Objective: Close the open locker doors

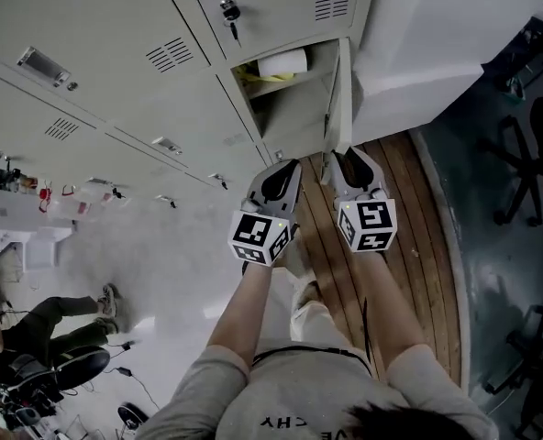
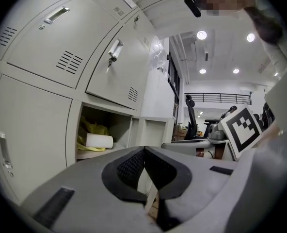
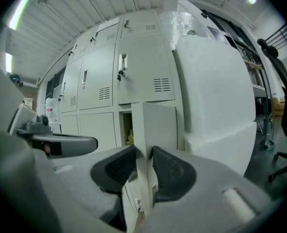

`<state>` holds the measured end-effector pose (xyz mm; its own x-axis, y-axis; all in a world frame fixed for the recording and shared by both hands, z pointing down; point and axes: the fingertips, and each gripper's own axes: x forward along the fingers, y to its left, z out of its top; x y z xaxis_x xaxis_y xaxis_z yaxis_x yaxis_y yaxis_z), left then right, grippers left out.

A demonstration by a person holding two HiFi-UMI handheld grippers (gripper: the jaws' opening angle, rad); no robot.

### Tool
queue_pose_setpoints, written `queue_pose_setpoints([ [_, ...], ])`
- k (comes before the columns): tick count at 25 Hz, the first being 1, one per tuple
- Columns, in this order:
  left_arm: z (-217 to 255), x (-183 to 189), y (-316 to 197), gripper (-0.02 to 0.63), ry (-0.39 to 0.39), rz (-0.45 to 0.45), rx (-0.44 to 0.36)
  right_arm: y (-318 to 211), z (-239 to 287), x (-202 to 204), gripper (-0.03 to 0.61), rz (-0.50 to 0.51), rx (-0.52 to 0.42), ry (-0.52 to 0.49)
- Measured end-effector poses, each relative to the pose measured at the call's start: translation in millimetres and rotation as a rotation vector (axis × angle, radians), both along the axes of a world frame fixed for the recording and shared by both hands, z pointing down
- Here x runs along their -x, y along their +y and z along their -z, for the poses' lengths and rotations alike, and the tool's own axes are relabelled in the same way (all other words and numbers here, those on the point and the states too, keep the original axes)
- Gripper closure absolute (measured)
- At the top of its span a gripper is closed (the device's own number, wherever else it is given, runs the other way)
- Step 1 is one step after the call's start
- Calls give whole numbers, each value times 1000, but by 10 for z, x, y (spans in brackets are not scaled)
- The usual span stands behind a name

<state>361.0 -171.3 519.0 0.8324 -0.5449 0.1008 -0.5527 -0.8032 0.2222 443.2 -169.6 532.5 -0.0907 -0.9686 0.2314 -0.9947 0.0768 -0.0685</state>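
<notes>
The open locker (image 1: 290,108) is in the bottom row, and a white roll (image 1: 282,63) and a yellow bag (image 1: 250,75) lie on its shelf. Its grey door (image 1: 338,90) stands swung out, edge-on toward me. My right gripper (image 1: 343,157) is at the door's free edge. In the right gripper view the door (image 3: 158,125) runs between the jaws of the right gripper (image 3: 143,154), which stand slightly apart around it. My left gripper (image 1: 285,168) hovers just left, in front of the locker, its jaws closed on nothing. The left gripper view shows the left gripper (image 2: 144,152) and the roll (image 2: 99,141).
A big white block (image 1: 427,53) stands right of the door. Keys (image 1: 231,13) hang in the closed locker above. A wooden floor strip (image 1: 409,246) runs under me, with office chairs (image 1: 528,154) to the right. A seated person (image 1: 42,324) and gear are at lower left.
</notes>
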Motion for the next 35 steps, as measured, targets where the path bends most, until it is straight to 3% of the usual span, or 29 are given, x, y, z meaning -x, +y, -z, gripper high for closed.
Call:
queue_pose_setpoints([
  [19,-45,586,-897,615,25,40,15,-767,7,894,462,91,-3,29],
  [35,-139,785,-1358,615,17,-2,16,-1412,-10,1225,471,79,-5,27],
])
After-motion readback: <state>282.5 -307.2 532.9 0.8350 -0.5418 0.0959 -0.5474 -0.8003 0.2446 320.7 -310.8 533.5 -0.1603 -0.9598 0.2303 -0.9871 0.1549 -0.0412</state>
